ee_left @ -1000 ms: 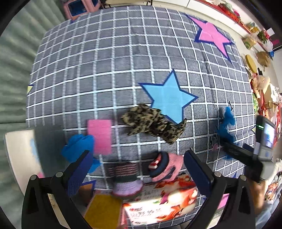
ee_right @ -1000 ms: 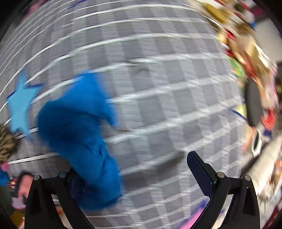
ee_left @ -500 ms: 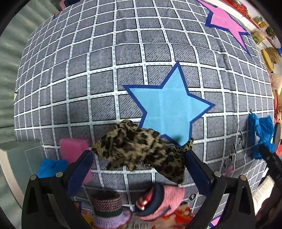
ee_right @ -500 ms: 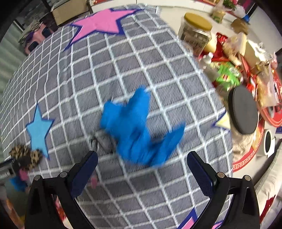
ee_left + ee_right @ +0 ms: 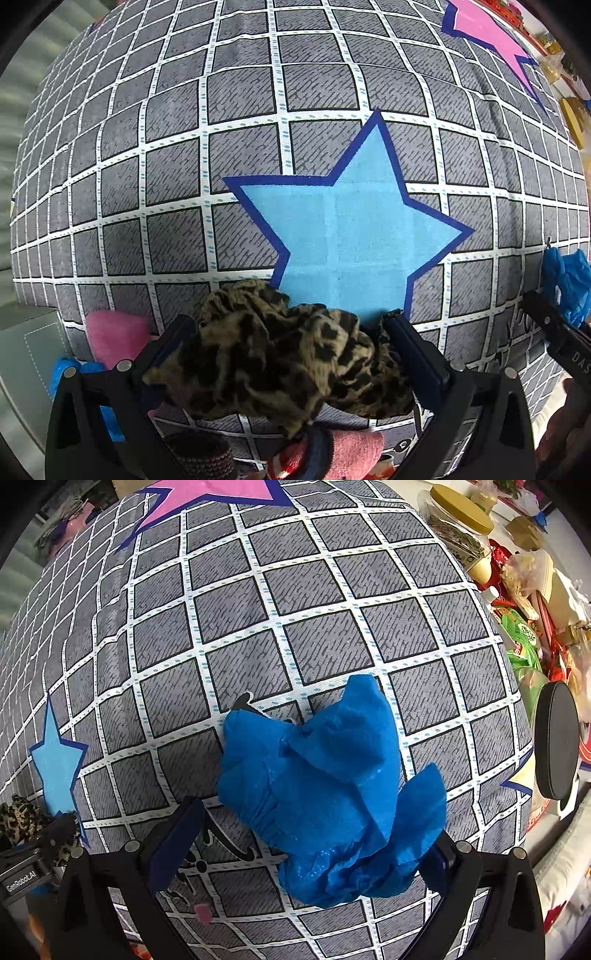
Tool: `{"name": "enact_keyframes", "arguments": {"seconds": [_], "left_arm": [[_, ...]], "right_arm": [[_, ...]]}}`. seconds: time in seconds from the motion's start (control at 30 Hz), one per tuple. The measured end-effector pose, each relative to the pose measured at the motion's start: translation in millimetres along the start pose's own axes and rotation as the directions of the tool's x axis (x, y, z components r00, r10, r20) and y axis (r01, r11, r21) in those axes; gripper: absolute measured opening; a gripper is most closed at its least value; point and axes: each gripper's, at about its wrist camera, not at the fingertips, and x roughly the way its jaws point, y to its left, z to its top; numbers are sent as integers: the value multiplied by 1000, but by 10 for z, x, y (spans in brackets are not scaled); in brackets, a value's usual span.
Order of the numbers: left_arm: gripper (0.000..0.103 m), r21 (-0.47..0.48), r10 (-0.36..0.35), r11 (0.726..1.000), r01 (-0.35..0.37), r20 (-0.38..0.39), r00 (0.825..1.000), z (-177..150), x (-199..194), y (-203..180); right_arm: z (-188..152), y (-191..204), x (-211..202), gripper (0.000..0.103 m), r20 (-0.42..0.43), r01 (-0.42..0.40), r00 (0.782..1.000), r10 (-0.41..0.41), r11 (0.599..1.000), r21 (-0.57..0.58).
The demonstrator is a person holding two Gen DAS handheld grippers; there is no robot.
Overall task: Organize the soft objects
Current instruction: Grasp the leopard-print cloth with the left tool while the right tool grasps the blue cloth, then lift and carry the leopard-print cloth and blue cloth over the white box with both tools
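A crumpled leopard-print cloth point(image 5: 280, 354) lies on the grey checked bedspread point(image 5: 221, 129), just below a light blue star point(image 5: 351, 236). My left gripper point(image 5: 290, 338) is open with its fingers on either side of the cloth. A crumpled blue cloth point(image 5: 325, 790) lies on the bedspread point(image 5: 295, 602) in the right wrist view. My right gripper point(image 5: 310, 830) is open around its lower part. The blue cloth also shows at the far right of the left wrist view point(image 5: 565, 280). The leopard cloth shows at the left edge of the right wrist view point(image 5: 22, 819).
A pink pad point(image 5: 114, 339), a blue item point(image 5: 66, 373), a knitted purple hat point(image 5: 203, 458) and a pink glove point(image 5: 332, 454) lie near the bed's front edge. Jars point(image 5: 461, 528), snack bags point(image 5: 524, 638) and a black lid point(image 5: 557, 738) crowd the right side.
Both grippers have moved down and forward. The left one now straddles the leopard cloth; the right one now straddles the blue cloth. Both stay open.
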Motion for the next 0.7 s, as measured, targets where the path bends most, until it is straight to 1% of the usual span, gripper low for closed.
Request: {"name": "enact_keyframes", "arguments": {"seconds": [0.07, 0.1, 0.13, 0.17, 0.23, 0.27, 0.33, 0.37, 0.4, 0.43, 0.47, 0.5, 0.53, 0.57, 0.6, 0.63, 0.67, 0.7], "left_arm": [[103, -30, -34, 999, 33, -18, 999, 13, 30, 66], [103, -55, -55, 997, 54, -23, 998, 14, 37, 116], [103, -54, -52, 997, 51, -21, 998, -1, 33, 147], [103, -46, -48, 998, 47, -17, 999, -5, 40, 146], [103, -48, -49, 998, 48, -19, 999, -22, 31, 179], [103, -50, -50, 998, 48, -27, 998, -21, 43, 184], [103, -36, -49, 998, 47, -58, 997, -15, 73, 142], [102, -29, -47, 999, 46, -68, 997, -12, 80, 141], [99, -26, -49, 999, 47, -68, 996, 39, 58, 52], [92, -10, -52, 999, 52, -51, 997, 21, 23, 29], [79, 8, -50, 999, 51, -39, 998, 79, -13, -81], [71, 32, -49, 998, 50, -23, 999, 94, -57, -147], [47, 60, -52, 997, 53, -11, 999, 79, -99, -208], [29, 90, -59, 994, 60, -10, 998, 68, -130, -260], [29, 102, -73, 992, 75, -22, 997, 60, -142, -288], [28, 106, -92, 990, 95, -31, 995, 46, -160, -307], [28, 113, -99, 988, 101, -27, 995, 31, -192, -325], [28, 123, -94, 988, 95, -14, 995, 14, -240, -352]], "right_arm": [[-75, 93, -17, 103, 0, -2, 1000, 2, 1000, 0], [-54, 75, 27, 103, -3, -2, 1000, 2, 1000, 0], [19, -15, 117, 103, -9, -3, 1000, 3, 1000, 2], [12, -5, 115, 103, -16, -3, 1000, 3, 1000, 10], [160, -166, 252, 103, -27, -4, 1000, 4, 1000, 9], [266, -241, 288, 103, -32, -5, 999, 5, 1000, 6], [394, -255, 356, 103, -48, -3, 999, 2, 1000, -17], [405, -249, 358, 103, -47, -1, 999, 0, 1000, -20], [409, -242, 362, 102, -44, 2, 999, -3, 1000, -22], [393, -224, 357, 99, -40, 5, 999, -6, 1000, -25], [365, -203, 321, 87, -23, 5, 1000, -6, 1000, -29], [349, -180, 275, 69, -3, 6, 1000, -6, 999, -37], [335, -153, 221, 57, 17, 6, 1000, -5, 999, -49], [328, -128, 182, 36, 26, 2, 1000, -1, 998, -62], [331, -118, 174, 32, 23, -5, 1000, 6, 998, -67], [335, -117, 181, 32, 12, -24, 1000, 25, 998, -64], [334, -121, 181, 28, 4, -42, 999, 42, 997, -58], [324, -123, 170, 28, -1, -54, 999, 54, 997, -53]]}}
